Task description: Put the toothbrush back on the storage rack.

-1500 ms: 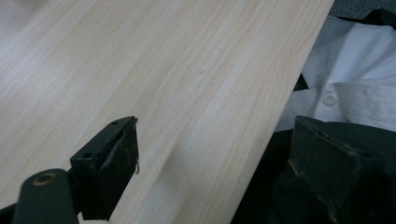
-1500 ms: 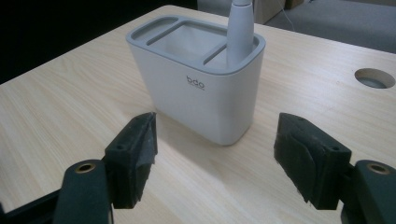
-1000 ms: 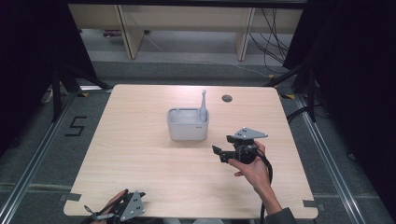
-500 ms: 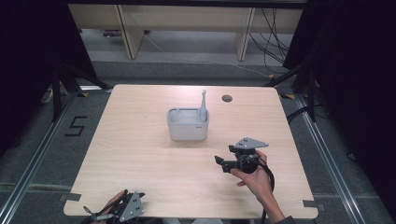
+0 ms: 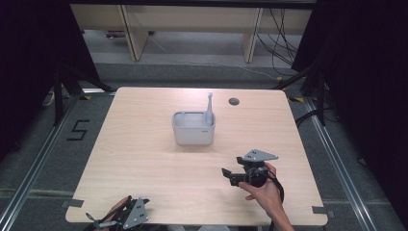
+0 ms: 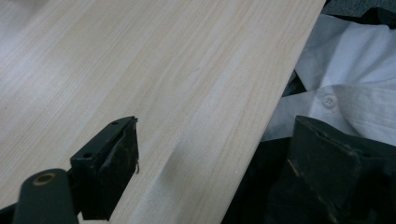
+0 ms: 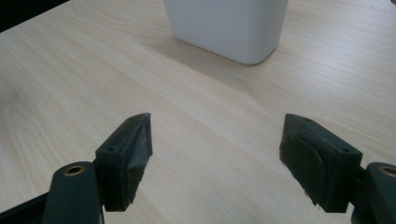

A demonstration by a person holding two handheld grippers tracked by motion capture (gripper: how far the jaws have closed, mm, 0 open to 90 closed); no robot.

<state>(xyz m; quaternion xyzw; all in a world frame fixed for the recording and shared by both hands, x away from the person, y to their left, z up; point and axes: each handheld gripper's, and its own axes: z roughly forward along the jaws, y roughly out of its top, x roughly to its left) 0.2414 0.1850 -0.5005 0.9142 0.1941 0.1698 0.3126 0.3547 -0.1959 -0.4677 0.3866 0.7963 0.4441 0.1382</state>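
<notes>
A pale grey bin (image 5: 193,130) stands at the middle of the wooden table (image 5: 144,154), and a grey utensil handle (image 5: 209,103) sticks up from its right rear corner. A hand holds my right gripper (image 5: 231,166) in front of the bin and to its right, low over the wood, jaws pointing toward the bin. Its jaws have just opened a little further. In the right gripper view that gripper (image 7: 217,126) is open with bare wood between the jaws and the bin (image 7: 229,28) ahead. My left gripper (image 5: 94,220) rests at the front left edge, open (image 6: 215,128) and empty.
A dark round hole (image 5: 234,101) sits in the tabletop behind the bin on the right. In the left gripper view the table edge (image 6: 261,126) runs diagonally, with a white shirt (image 6: 345,84) beyond it. Shelving legs and cables lie past the far edge.
The right hand and its gripper have drawn back from the bin toward the near edge, sinking a little. The left gripper has stayed where it was.
</notes>
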